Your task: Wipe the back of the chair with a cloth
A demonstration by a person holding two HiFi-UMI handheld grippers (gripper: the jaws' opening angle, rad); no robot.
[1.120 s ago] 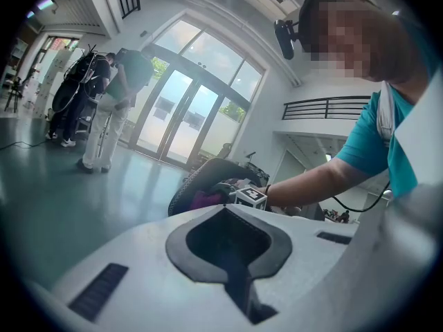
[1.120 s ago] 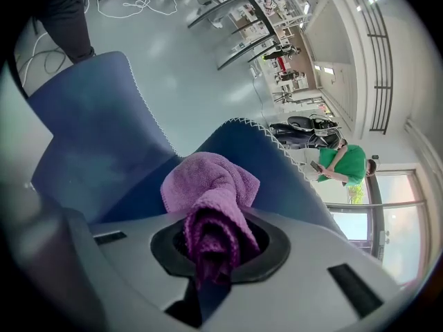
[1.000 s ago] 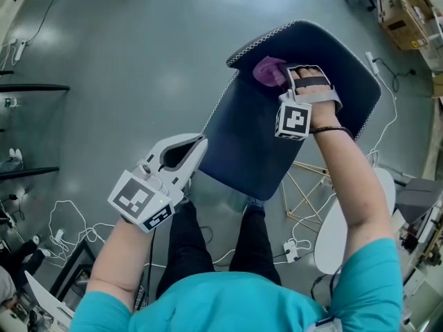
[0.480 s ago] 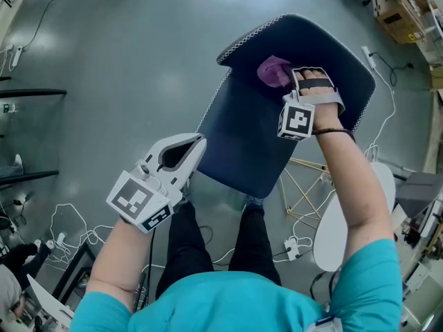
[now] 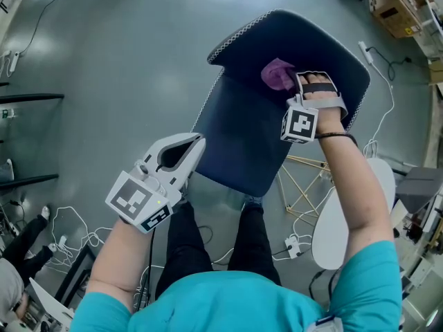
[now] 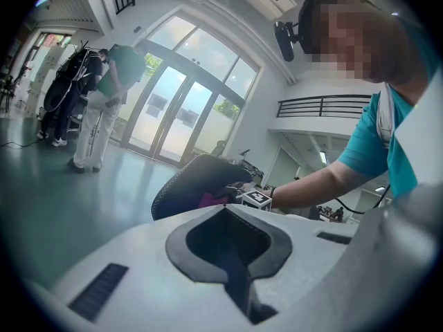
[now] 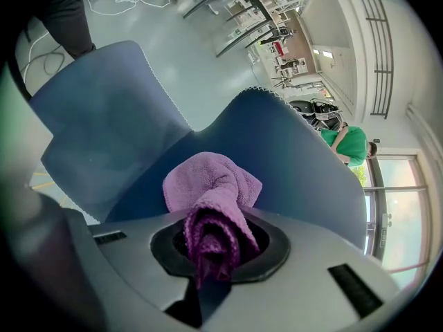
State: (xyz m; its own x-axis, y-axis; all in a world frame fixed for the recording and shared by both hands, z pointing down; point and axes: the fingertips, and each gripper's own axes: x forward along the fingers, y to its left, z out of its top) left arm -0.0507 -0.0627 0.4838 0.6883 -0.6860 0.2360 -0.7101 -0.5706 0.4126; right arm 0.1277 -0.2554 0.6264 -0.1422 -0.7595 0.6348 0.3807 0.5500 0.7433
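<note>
Right tool (image 5: 291, 83) is clenched on the purple cloth (image 5: 277, 73). From the head view the bunched cloth sits pressed against the chair back (image 5: 315, 43), on the face turned toward me and near its upper middle, with the seat (image 5: 239, 144) reaching down toward my legs. My left tool (image 5: 195, 146) hangs just beside the seat's left edge, and I cannot tell whether it touches. Cardboard boxes (image 5: 401, 9) stand at the far right of the floor, and I cannot tell what is in them. From the left gripper view, that tool's jaws meet around an empty hollow, grasping nothing; beyond them the chair (image 6: 190, 182) shows with the cloth as a small purple patch beside my right hand. From the right gripper view, the cloth (image 7: 211, 185) is wadded between the jaws and spills forward onto the chair back (image 7: 297, 144). To wipe well, I judge I should press the wad flat with even pressure and sweep in overlapping passes out to the stitched rim. My left tool should steady the seat so the chair does not swivel.
</note>
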